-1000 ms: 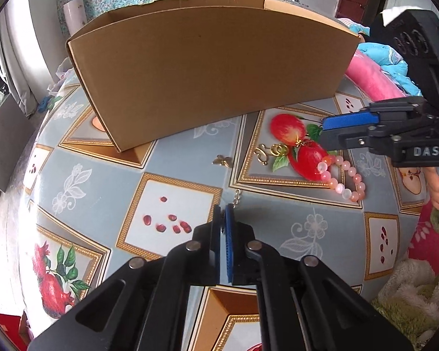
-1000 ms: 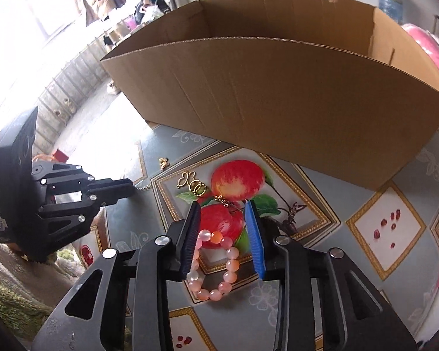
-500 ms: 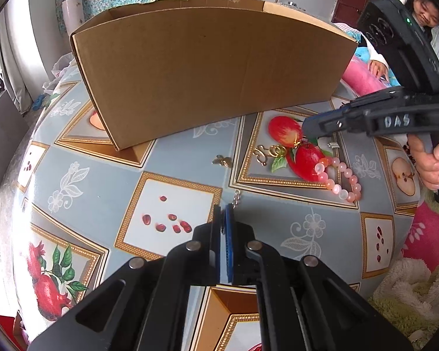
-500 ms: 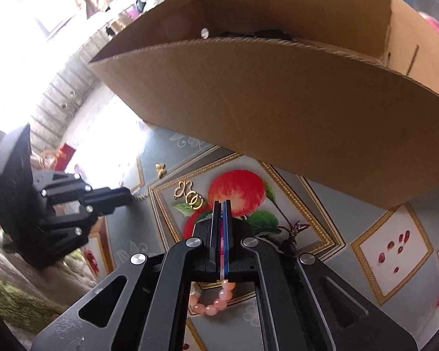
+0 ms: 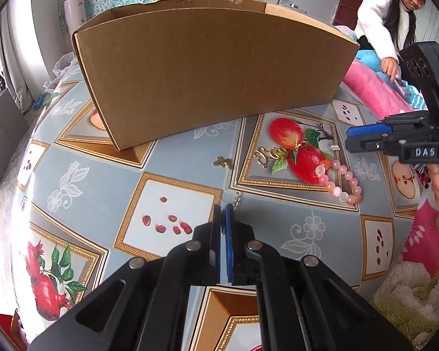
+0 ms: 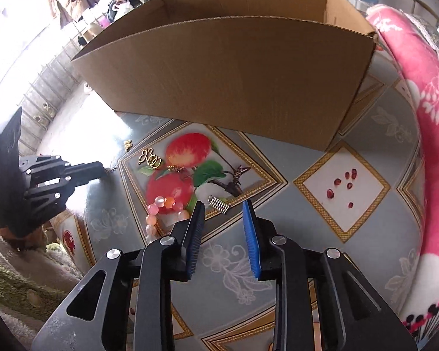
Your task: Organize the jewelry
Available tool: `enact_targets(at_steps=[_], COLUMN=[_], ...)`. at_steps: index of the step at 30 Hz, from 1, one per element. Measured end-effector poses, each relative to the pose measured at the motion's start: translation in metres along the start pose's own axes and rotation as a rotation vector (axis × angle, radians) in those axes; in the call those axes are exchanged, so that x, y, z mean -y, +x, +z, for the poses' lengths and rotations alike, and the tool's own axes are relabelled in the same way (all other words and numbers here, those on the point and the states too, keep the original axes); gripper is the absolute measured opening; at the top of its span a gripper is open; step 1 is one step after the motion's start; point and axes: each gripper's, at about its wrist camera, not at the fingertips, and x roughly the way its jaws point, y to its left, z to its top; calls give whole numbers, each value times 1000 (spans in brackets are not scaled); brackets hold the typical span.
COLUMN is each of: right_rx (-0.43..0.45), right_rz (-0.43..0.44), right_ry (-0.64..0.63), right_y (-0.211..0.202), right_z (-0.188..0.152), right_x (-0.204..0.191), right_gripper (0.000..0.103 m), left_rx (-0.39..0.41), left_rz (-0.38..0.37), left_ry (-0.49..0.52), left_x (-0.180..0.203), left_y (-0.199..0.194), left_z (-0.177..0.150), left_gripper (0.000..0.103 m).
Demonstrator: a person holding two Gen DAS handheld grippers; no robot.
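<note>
From the left wrist camera, the left gripper (image 5: 226, 213) has its two blue pads pressed close together, and a little silver chain (image 5: 236, 200) pokes out right at its tip, so it seems to be pinching the chain. A big brown cardboard box (image 5: 213, 70) stands on the table (image 5: 96, 181), which has a cloth with fruit pictures on it. In front of the box lies a tiny gold charm (image 5: 223, 162). To the right of that charm sits a gold swirly clasp (image 5: 270, 154). Farther right, near the front right corner of the box, lies a small silver clasp (image 5: 334, 147). A pink bead bracelet (image 5: 341, 182) rests on the table in front of the box, down and to the right of the gold clasp. The right gripper (image 5: 363, 139) hangs above the table to the right of the bracelet. From the right wrist camera, the right gripper (image 6: 224, 225) has its pads wide apart and holds nothing. The small silver clasp (image 6: 218, 204) lies on the table just past its tips, between the two pads. The pink bead bracelet (image 6: 161, 213) lies just left of the left pad, partly hidden by it. The box (image 6: 234, 76) stands behind. The left gripper (image 6: 98, 168) is far to the left of the box front, with the chain (image 6: 111, 169) at its tip.
</note>
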Motion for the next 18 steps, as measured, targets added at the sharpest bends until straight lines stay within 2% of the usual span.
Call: enact_targets(at_steps=[6, 9, 13, 18], right_rx=[-42, -70, -92, -49], right_rz=[-43, -29, 31, -34], right_ry=[-122, -97, -40, -93], right_y=[14, 15, 17, 7], right_z=[7, 11, 3, 6], right_x=[-13, -29, -39, -52], right_gripper=[24, 15, 12, 12], left_rx=[-1, -4, -5, -3], left_rz=[22, 25, 22, 20], left_ry=[5, -2, -9, -4], left_x=[5, 5, 3, 3], left_y=[0, 1, 0, 0], left_z=[0, 1, 1, 1], left_gripper=[3, 3, 2, 3])
